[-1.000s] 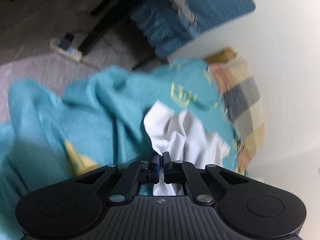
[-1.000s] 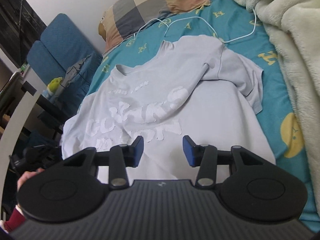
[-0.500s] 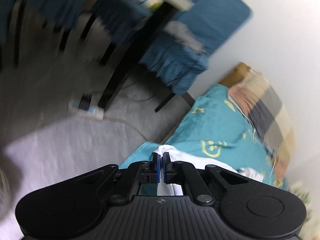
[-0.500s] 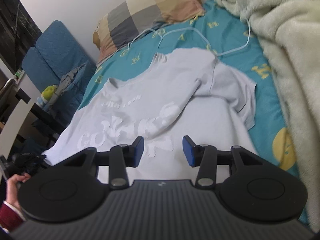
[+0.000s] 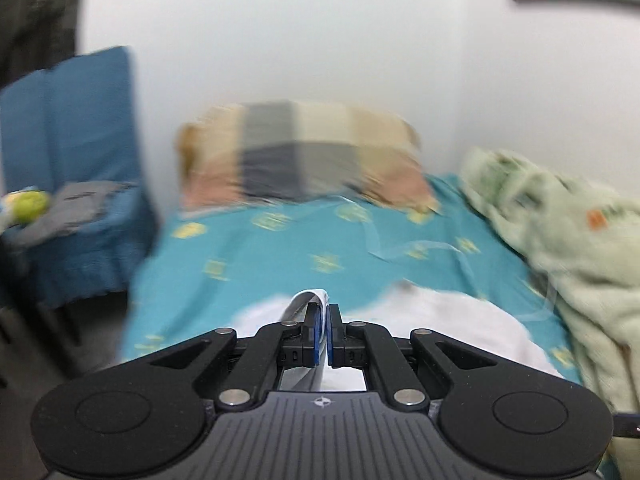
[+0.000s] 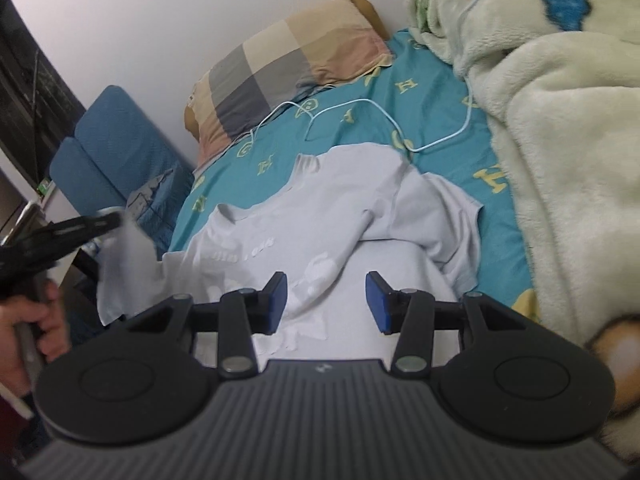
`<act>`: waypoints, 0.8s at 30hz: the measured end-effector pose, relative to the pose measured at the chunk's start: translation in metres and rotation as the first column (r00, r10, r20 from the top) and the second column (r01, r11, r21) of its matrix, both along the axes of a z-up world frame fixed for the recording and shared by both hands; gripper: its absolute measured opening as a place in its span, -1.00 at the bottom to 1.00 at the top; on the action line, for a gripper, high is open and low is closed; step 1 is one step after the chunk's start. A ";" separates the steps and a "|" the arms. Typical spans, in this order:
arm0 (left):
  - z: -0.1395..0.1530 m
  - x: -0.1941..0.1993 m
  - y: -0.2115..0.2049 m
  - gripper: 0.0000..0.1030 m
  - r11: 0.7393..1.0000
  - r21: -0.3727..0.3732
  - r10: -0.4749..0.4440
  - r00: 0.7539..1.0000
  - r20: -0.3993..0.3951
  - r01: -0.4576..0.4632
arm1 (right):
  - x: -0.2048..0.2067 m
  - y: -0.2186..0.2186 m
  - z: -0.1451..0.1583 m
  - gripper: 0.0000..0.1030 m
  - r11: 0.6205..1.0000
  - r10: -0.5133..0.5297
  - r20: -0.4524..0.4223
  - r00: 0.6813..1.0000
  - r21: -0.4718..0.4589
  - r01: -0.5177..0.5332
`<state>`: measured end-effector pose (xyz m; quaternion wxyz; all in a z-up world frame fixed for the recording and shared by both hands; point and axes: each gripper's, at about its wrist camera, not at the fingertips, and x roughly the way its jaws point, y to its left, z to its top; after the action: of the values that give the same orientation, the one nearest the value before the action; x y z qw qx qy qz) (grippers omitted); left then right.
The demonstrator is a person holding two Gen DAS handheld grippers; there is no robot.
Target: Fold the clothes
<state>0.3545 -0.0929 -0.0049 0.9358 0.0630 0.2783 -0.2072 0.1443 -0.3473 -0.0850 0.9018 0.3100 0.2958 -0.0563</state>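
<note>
T-shirt (image 6: 360, 216), pale grey, on bed (image 6: 440, 152): my left tongs (image 5: 323, 320) pinch its sleeve edge, right tongs (image 6: 326, 300) hover half-open, empty.

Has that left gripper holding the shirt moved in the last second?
Yes. The left gripper, shut on the white T-shirt, has risen from the bed's edge to level with the blue chair.

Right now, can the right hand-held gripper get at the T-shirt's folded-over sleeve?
Probably yes. The right hand-held gripper is open and empty above the T-shirt; its sleeve lies uncovered just ahead, clear of the blanket.
</note>
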 end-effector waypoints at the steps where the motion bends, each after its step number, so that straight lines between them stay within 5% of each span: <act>1: -0.009 -0.001 -0.020 -0.92 1.000 0.011 -0.022 1.000 -0.014 0.023 | 0.000 -0.003 -0.002 -0.08 1.000 0.001 -0.002 1.000 0.009 -0.001; 5: -0.051 -0.011 -0.056 -0.81 0.999 0.038 -0.032 0.997 -0.074 0.035 | 0.002 -0.010 -0.010 -0.08 1.000 0.012 -0.007 1.000 0.027 -0.012; 7: -0.069 -0.019 -0.060 -0.46 0.999 0.039 -0.031 0.994 -0.101 0.035 | 0.006 -0.010 -0.012 -0.08 0.999 0.029 0.002 1.000 0.039 -0.029; 8: -0.073 -0.027 -0.056 -0.18 0.999 0.038 -0.022 0.993 -0.115 0.027 | 0.007 -0.010 -0.013 -0.08 0.998 0.042 0.008 0.999 0.049 -0.042; 14: -0.069 -0.111 0.016 0.15 0.994 0.054 0.105 0.983 -0.154 -0.098 | 0.015 0.008 -0.005 -0.08 0.988 0.149 0.060 0.987 0.030 -0.151; 19: -0.062 -0.204 0.083 0.31 0.950 0.111 0.313 0.909 -0.276 -0.293 | 0.027 0.048 0.011 -0.07 0.939 0.344 0.130 0.930 -0.047 -0.340; 24: -0.071 -0.260 0.124 0.33 0.920 0.124 0.389 0.837 -0.385 -0.371 | 0.073 0.117 0.017 0.04 0.816 0.569 0.124 0.813 -0.206 -0.540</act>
<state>0.0949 0.0311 -0.0758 0.8790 -0.0169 0.4761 -0.0197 0.2171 -0.2303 -0.0676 0.9237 0.1399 0.2852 0.2144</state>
